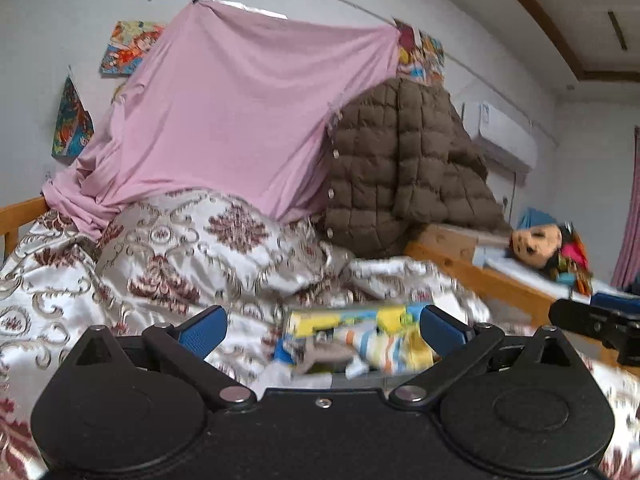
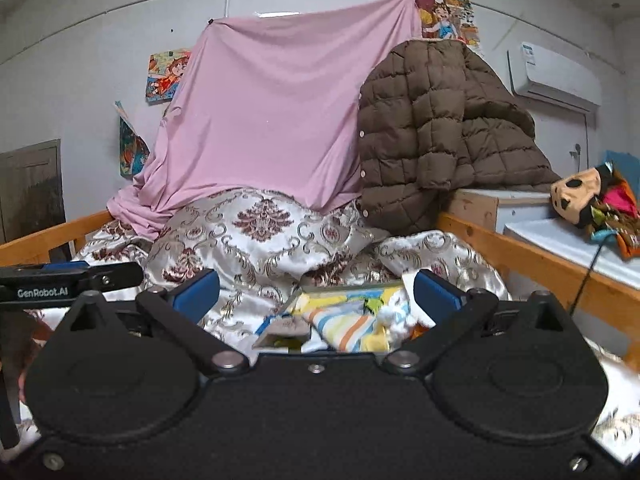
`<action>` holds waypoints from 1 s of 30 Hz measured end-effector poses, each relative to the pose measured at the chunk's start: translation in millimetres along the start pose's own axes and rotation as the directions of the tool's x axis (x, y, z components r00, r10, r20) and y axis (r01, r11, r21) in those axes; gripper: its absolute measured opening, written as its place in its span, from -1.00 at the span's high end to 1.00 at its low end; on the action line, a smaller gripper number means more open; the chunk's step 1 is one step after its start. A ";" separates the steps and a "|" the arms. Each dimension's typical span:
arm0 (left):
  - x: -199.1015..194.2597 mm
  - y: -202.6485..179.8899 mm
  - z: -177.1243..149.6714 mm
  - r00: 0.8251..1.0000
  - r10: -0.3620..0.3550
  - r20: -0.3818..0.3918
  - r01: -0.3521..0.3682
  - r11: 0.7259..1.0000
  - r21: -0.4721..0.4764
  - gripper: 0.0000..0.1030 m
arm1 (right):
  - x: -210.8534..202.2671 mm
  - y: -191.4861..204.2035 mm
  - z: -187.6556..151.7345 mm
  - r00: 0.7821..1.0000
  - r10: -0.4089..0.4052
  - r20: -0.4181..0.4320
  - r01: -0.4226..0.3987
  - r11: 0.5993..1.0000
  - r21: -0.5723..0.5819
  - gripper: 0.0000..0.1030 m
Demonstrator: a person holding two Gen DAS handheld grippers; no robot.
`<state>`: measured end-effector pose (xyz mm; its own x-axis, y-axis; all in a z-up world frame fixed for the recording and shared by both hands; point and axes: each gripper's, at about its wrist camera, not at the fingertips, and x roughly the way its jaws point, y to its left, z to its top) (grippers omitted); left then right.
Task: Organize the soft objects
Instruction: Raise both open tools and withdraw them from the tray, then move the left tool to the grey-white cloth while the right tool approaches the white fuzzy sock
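sheet (image 2: 272,120) hangs behind the quilt (image 2: 256,236), jacket (image 2: 440,136) to its right, doll (image 2: 592,200) farther right

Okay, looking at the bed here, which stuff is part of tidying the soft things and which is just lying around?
For the job:
- striped cloth
- patterned quilt
- pink sheet
- brown puffer jacket
- doll

Just there:
- wall posters
- air conditioner
- wooden bed rail

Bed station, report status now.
Left gripper open, right gripper open, both empty. Striped soft bundle lies on patterned quilt ahead, untouched. Nothing between jaws and bundle.
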<state>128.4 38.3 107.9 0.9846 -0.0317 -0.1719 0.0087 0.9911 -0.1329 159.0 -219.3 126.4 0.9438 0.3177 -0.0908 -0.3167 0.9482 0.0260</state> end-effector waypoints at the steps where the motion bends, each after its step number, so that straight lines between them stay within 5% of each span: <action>1: -2.7 0.5 -5.5 1.000 -0.002 -0.017 0.002 1.000 0.006 -0.98 | 0.5 0.7 -3.8 1.000 -0.008 -0.007 0.008 1.000 0.003 -0.99; 10: -13.7 22.3 -55.0 0.985 0.021 -0.173 -0.025 0.999 -0.021 -0.98 | -3.0 6.9 -46.5 0.992 -0.032 -0.123 0.031 0.999 -0.011 -0.99; 22: -5.1 30.1 -91.6 0.954 0.049 -0.297 -0.047 0.999 0.014 -0.98 | -6.5 9.6 -89.1 0.956 -0.009 -0.294 0.053 0.989 0.141 -0.99; 30: 8.6 28.1 -112.0 0.918 0.078 -0.389 -0.055 0.996 0.069 -0.98 | -1.5 15.1 -119.1 0.931 0.002 -0.365 0.058 0.986 0.154 -0.99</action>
<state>117.6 51.4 -6.7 0.8366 -0.0024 -0.5478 -0.0332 0.9979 -0.0551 141.6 -206.0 8.3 0.8438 0.2959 -0.4477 -0.2428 0.9545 0.1732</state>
